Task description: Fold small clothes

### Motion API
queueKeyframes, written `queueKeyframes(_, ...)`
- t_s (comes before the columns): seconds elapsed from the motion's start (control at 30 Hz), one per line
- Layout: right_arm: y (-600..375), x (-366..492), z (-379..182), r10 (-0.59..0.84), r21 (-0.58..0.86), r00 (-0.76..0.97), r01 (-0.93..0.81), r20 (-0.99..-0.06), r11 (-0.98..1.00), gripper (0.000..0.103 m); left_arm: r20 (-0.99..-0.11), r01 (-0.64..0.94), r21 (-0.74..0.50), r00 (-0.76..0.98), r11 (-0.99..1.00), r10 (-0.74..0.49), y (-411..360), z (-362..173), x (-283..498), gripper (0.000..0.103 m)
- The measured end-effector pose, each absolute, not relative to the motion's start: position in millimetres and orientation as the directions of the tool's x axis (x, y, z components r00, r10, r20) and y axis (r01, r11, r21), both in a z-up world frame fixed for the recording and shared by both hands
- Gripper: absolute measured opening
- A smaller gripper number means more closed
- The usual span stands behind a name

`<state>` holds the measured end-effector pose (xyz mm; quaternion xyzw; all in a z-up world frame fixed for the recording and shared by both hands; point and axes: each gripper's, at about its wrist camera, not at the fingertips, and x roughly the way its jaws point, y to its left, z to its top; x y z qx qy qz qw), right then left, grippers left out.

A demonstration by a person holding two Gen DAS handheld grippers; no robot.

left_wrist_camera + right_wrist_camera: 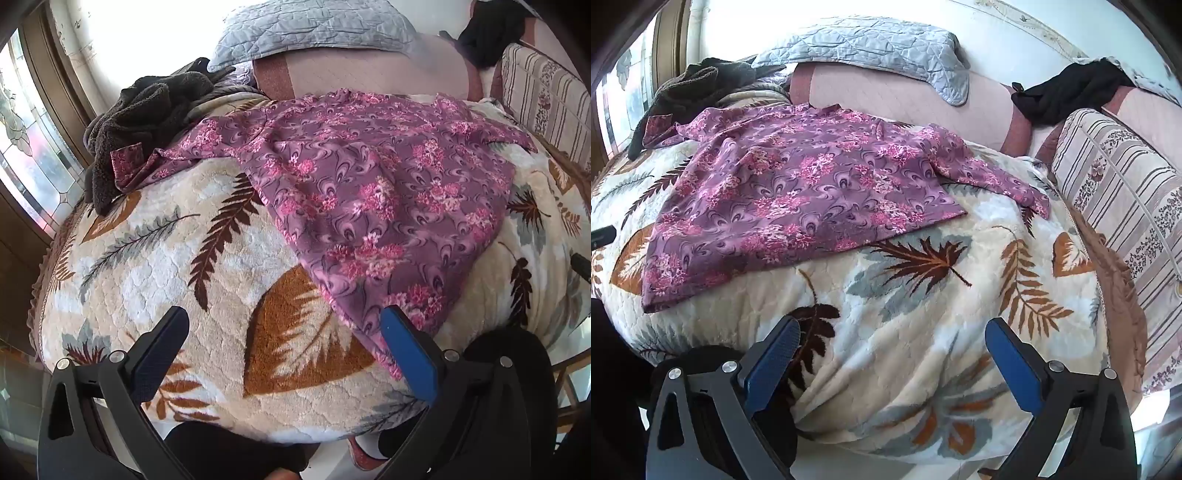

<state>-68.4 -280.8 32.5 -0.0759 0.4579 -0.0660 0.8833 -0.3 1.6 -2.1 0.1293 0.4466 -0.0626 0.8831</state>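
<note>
Your left gripper (pixel 284 339) hovers over the near edge of the bed, jaws spread wide, nothing between them. The right finger's blue pad sits just beside the near hem corner of the purple floral shirt (pixel 369 192); whether it touches the cloth is not clear.

Your right gripper (pixel 892 350) hangs over bare leaf-print blanket (pixel 923 295), jaws spread wide and empty, well short of the shirt (pixel 798 192).

The shirt lies spread on the blanket, mostly flat with shallow wrinkles, collar toward the far side. One sleeve trails right toward the striped cushion (pixel 1126 206); the other sleeve's cuff rests against the dark fleece garment (pixel 140 122) heaped at the far left corner.

Behind the shirt: a pink pillow (pixel 905 92) with a grey quilted cover (pixel 871 44) draped over it. A black garment (pixel 1067 92) lies at the far right.
</note>
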Motion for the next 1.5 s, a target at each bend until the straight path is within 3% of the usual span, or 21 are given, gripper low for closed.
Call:
queueKeyframes(0.4, -265.6, -89.2, 36.4, -0.199, -0.21, 0.59, 0.05, -0.783, 0.976, 0.101, -0.807, 0.249, 0.18, 0.591, 0.952, -0.002, 7.6, -7.8, -33.2, 0.103)
queueKeyframes(0.8, -271.3, -97.1, 39.9, -0.169, -0.145, 0.604, 0.088, -0.779, 0.985, 0.101, -0.8, 0.336, 0.133, 0.591, 0.933, -0.099, -7.4, -9.8, -56.2, 0.103)
queueKeyframes(1.5, -266.2, -101.9, 48.2, -0.158, -0.153, 0.623, 0.061, -0.766, 0.986, 0.1, -0.799, 0.311, 0.088, 0.59, 0.946, -0.12, 9.5, -7.3, -56.7, 0.103)
